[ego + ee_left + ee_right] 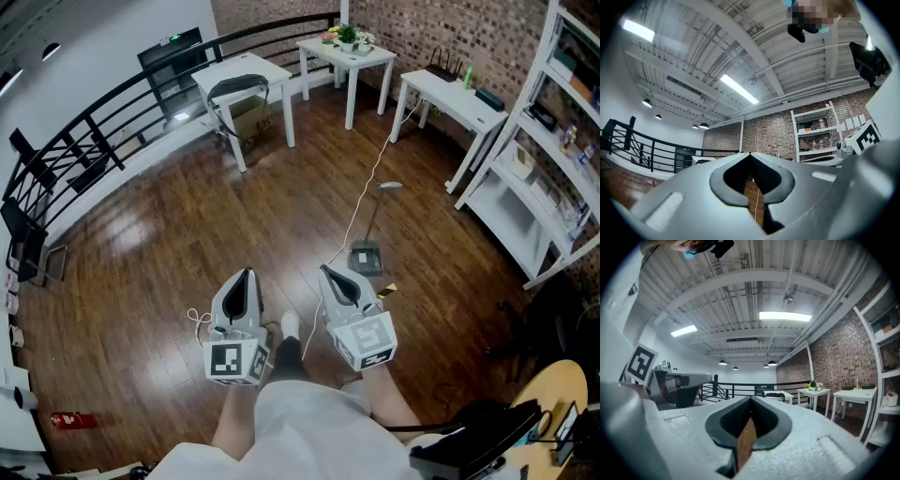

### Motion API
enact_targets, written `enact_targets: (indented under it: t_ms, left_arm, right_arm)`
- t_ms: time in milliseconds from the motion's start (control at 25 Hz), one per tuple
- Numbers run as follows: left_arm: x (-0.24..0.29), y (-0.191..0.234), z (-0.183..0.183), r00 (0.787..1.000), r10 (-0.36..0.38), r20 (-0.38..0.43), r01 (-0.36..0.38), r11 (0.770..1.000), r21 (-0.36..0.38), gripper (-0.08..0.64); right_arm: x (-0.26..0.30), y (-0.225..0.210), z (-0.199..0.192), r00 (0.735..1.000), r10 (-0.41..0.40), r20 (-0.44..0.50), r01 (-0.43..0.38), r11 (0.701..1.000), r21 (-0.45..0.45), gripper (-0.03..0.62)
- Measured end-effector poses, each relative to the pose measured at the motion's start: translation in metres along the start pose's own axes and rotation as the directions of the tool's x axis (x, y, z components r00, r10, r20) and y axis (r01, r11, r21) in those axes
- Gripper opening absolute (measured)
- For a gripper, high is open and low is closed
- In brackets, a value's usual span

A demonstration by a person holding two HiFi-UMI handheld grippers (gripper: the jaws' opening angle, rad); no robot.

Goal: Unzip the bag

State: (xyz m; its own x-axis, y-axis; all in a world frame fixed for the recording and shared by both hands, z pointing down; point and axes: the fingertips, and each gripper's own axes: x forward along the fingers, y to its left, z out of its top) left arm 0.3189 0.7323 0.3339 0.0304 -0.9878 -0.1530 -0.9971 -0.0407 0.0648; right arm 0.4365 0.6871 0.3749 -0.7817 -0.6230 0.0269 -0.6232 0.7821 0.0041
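Note:
A dark bag (237, 89) lies on a white table (272, 70) at the far side of the room, well away from both grippers. In the right gripper view the bag (775, 395) is a small dark shape on that table. My left gripper (246, 274) and right gripper (324, 270) are held side by side over the wooden floor, close to the person's body. Both point forward, and each is shut with nothing between its jaws. The left gripper (750, 153) and the right gripper (751, 398) show their tips touching, aimed slightly upward at the ceiling and brick wall.
A black railing (112, 122) curves along the left. Two more white tables (349, 52) (450, 94) and a white shelf unit (553, 159) line the brick wall. A white cable (361, 202) and a floor stand (367, 255) lie ahead. A round wooden table (553, 389) sits at lower right.

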Motion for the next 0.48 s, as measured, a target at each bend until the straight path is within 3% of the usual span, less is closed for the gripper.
enact_targets:
  t_ms: [320,480]
  left_arm:
    - [0.148,0.085,0.006,0.998,-0.062,0.0,0.062,0.998,-0.018,0.017]
    - [0.204,0.144,0.013,0.999,-0.036,0.02,0.036,0.999,0.007,0.017]
  right_arm:
    - [0.172,-0.059,0.033,1.0,-0.027,-0.001,0.027,1.0,-0.013,-0.012]
    - [0.252,-0.066,0.049,1.0,-0.016,0.012,0.016,0.999,-0.044,-0.012]
